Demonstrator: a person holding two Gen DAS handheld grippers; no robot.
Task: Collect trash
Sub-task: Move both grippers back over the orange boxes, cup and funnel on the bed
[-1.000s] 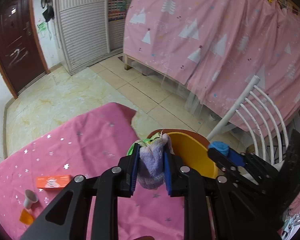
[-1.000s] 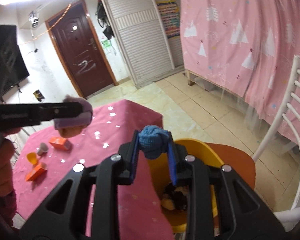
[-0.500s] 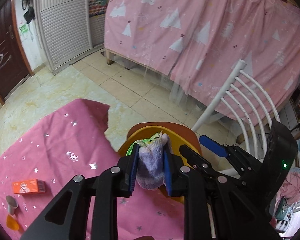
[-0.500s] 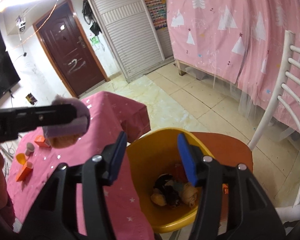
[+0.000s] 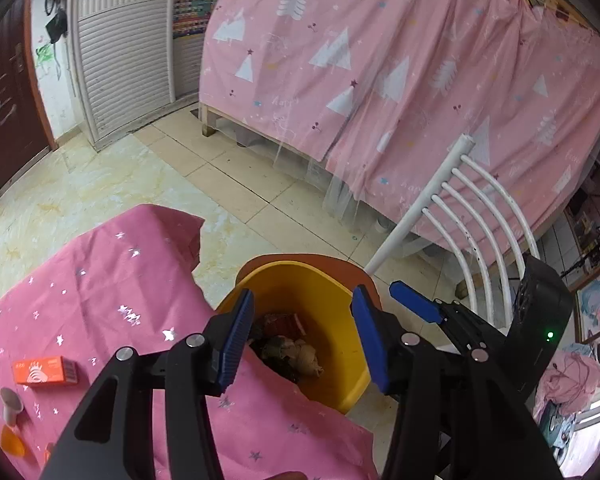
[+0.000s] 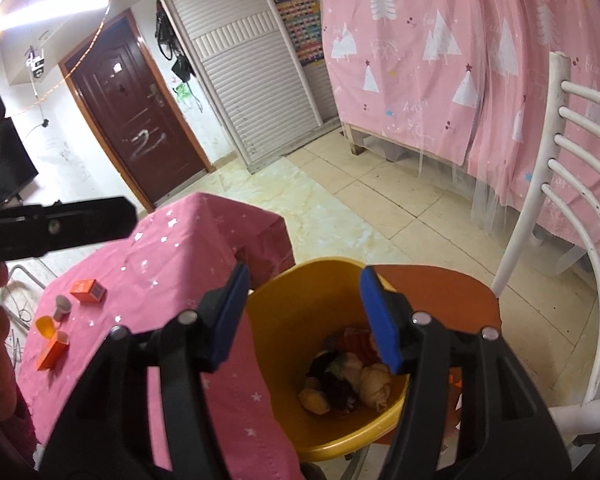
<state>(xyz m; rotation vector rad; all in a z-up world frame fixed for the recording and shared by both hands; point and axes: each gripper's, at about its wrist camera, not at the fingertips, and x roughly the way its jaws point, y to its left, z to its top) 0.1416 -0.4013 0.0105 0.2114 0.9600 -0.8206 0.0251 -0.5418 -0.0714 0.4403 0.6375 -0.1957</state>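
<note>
Hanging half-spread and empty over the yellow bin [image 5: 340, 384] with its trash [image 6: 352, 380], the left gripper [image 5: 304, 340], jaws just opened, and right gripper [image 6: 320, 320] could clip its rim heading left for the table's [image 5: 100, 280] remaining scraps [image 6: 66, 312].

Both wrist views look steeply down into yellow bin [image 5: 300, 280].

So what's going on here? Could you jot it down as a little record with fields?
left gripper: open, nothing between its jaws, which have just been opening
right gripper: open, empty, over the bin
yellow bin: on an orange chair seat, holds crumpled trash
pink tablecloth: orange box, small cups left
</note>
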